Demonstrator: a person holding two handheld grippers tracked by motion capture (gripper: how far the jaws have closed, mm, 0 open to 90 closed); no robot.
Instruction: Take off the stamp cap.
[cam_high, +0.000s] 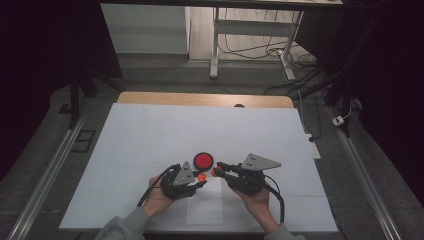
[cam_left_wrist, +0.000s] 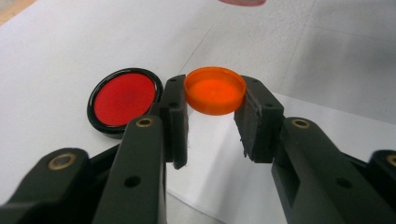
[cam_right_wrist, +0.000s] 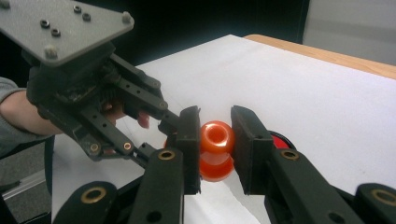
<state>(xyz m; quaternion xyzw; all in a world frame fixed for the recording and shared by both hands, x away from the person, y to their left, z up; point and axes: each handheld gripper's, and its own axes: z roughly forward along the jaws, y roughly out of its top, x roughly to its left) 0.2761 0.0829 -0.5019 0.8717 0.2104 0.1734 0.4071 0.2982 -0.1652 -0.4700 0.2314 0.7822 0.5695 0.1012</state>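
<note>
With the left tongs (cam_left_wrist: 212, 121) gripping the cap (cam_left_wrist: 215, 90) and the right tongs (cam_right_wrist: 215, 140) clamping the bottle (cam_right_wrist: 216, 150), bring the cap squarely over the mouth before twisting.

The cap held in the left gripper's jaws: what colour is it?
Orange. The cap shows best in the left gripper view, clamped between the left gripper pads.

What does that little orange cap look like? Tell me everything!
The orange cap is small, round and shallow, like shiny see-through plastic, with a low rim around a flat middle. Its open side faces up. The left gripper pinches it by its sides, lifted above the white table. Beside it lies a red disc with a black rim.
</note>
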